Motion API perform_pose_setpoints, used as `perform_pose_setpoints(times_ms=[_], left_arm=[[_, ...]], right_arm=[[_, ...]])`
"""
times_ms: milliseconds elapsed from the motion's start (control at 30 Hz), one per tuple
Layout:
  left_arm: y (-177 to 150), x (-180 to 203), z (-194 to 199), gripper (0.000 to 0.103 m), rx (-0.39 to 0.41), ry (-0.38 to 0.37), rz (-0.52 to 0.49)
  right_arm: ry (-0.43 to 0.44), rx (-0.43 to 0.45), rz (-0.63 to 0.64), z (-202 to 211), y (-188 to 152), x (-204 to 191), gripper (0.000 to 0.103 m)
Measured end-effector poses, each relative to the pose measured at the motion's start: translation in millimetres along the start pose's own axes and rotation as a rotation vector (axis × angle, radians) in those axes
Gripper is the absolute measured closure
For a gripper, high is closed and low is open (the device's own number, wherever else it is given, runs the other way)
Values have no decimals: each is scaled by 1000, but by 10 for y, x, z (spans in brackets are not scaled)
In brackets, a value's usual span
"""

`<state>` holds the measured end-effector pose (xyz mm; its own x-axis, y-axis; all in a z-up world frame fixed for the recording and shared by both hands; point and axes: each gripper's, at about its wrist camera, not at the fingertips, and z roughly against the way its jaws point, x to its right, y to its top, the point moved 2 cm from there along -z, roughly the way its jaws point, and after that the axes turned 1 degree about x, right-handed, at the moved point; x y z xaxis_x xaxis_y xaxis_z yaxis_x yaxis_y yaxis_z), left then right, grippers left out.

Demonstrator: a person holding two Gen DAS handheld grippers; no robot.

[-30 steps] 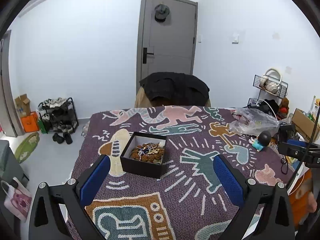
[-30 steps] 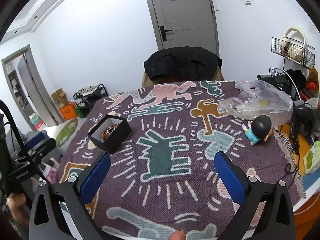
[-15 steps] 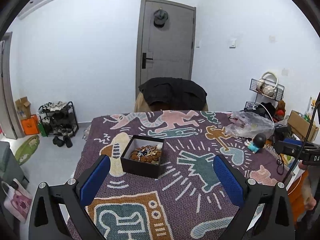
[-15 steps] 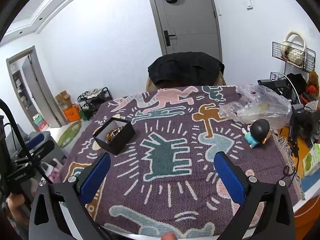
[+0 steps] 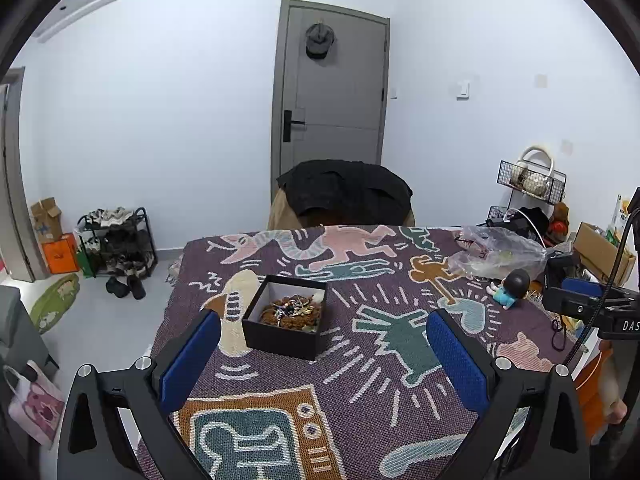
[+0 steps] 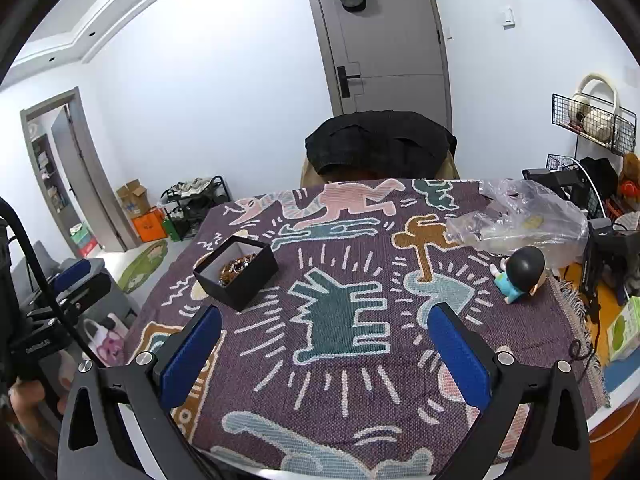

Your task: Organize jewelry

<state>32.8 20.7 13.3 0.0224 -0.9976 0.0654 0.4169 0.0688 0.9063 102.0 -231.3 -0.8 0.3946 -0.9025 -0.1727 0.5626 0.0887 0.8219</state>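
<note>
Your 2 claws, left claw [image 5: 323, 350] and right claw [image 6: 325, 350], gape wide, gripping nothing. Black box [image 5: 285, 327] on the desk [image 5: 360, 400]: white-lined, lidless, heaped with tangled brown-gold jewelry [image 5: 291, 311].

Home bedroom: shoe rack [image 5: 116, 242], hat-hung door [image 5: 330, 92], patterned blanket [image 5: 360, 360].

Jewelry [image 5: 291, 311] in the black box [image 5: 280, 340] was a tangled heap, single pieces too small to tell apart. From the right wrist the box's near wall hid most of it. Clear plastic bag [image 6: 516, 220] at the table's far right corner: contents blurred. Blanket's [image 5: 360, 420] near edge was cut off behind the gripper bodies.
</note>
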Motion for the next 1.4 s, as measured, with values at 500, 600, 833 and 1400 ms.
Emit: perform_pose_setpoints(times_ms=[500,600,833,1400], left_arm=[[3,-13,22,0,-3,2,4],[5,-15,25,0,-3,-1,6],[-1,-27,34,0,-2,-2,7],[-10,-51,-4,0,-2,-14,21]], right_arm=[[-5,-11,-6,-31,-5,-6,0],[-5,-10,-7,-35,-9,-6,0],[-6,-11,-9,-37,-12,-10,0],[-22,-30,-20,-97,-47,19,0]])
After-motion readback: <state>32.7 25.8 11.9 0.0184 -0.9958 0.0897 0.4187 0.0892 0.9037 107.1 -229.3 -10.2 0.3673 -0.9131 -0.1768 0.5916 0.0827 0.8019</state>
